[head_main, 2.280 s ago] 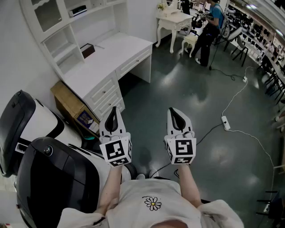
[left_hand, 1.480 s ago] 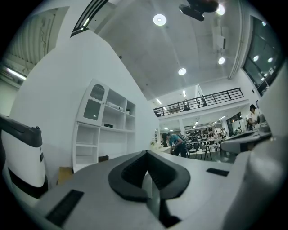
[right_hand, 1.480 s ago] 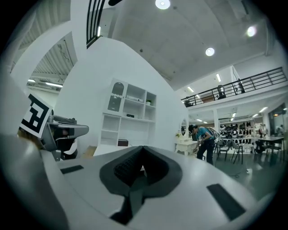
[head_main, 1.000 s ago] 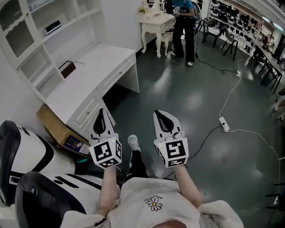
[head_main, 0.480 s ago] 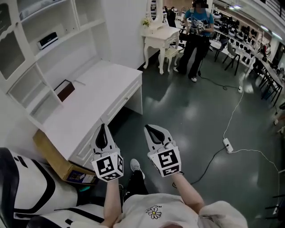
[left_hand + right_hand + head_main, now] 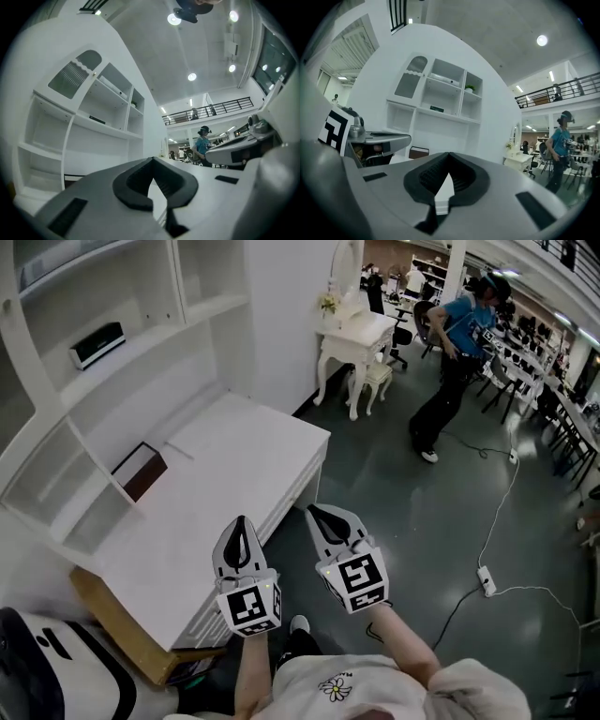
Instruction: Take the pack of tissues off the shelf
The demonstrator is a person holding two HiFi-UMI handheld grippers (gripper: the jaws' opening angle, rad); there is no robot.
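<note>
A small white and dark pack of tissues [image 6: 97, 344] lies on a middle board of the white shelf unit [image 6: 202, 310], above the desk. It shows as a dark flat pack [image 6: 437, 108] in the right gripper view and as a thin dark strip [image 6: 97, 120] in the left gripper view. My left gripper [image 6: 240, 524] [image 6: 152, 159] is shut and empty over the desk's front edge. The right gripper [image 6: 322, 514] [image 6: 449, 153] hangs beside it over the floor, shut and empty. Both point toward the shelf, well short of the pack.
A white desk [image 6: 234, 474] with drawers stands under the shelves, with a brown box [image 6: 141, 471] at its back. On the floor lie a cardboard box [image 6: 112, 615] and a power strip [image 6: 487, 579]. A person in blue [image 6: 459, 352] stands beyond a white dressing table [image 6: 356, 334].
The view and both grippers have advanced toward the desk and shelves; the left gripper now hangs over the desk's edge. The black and white machine has slid out at lower left. The person in blue stepped right.
</note>
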